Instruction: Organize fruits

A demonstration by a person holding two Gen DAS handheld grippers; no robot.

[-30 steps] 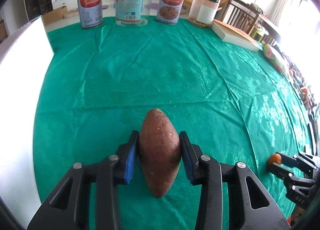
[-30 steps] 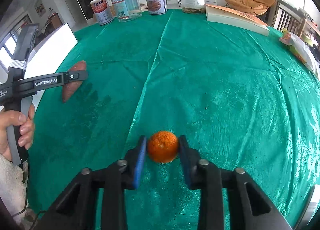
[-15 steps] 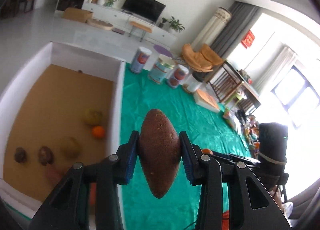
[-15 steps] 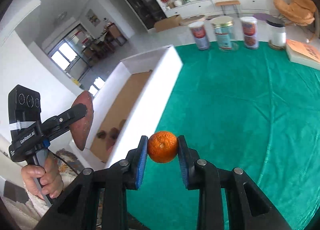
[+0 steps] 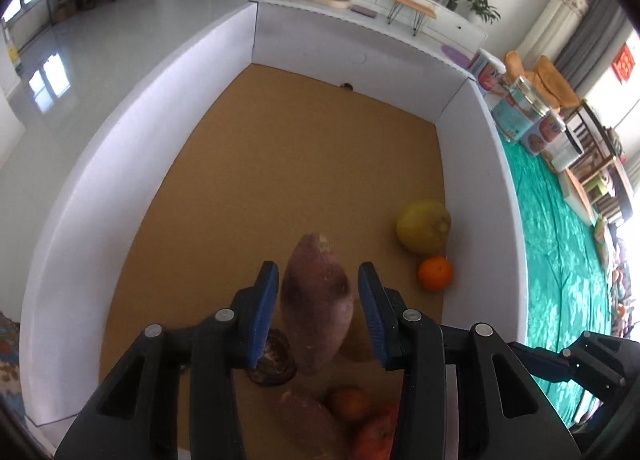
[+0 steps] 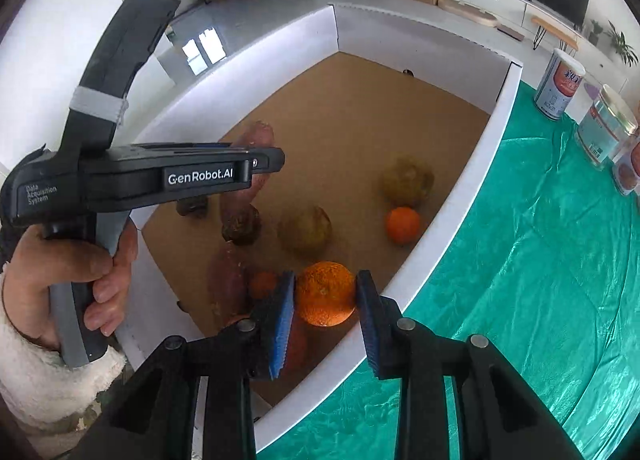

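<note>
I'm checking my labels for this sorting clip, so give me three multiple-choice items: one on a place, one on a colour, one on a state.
1. The sweet potato between the left tool's pads is: A over the box; B on a chair; C on the floor.
2. The table cloth is: A red; B green; C white.
3. The box is: A empty; B lidded; C open, with fruit inside.

1 A: the box's brown floor lies below it; the tool's jaws have just been opening, with gaps on both sides.
2 B: it shines green beside the box.
3 C: an orange and other fruit lie inside.
</note>
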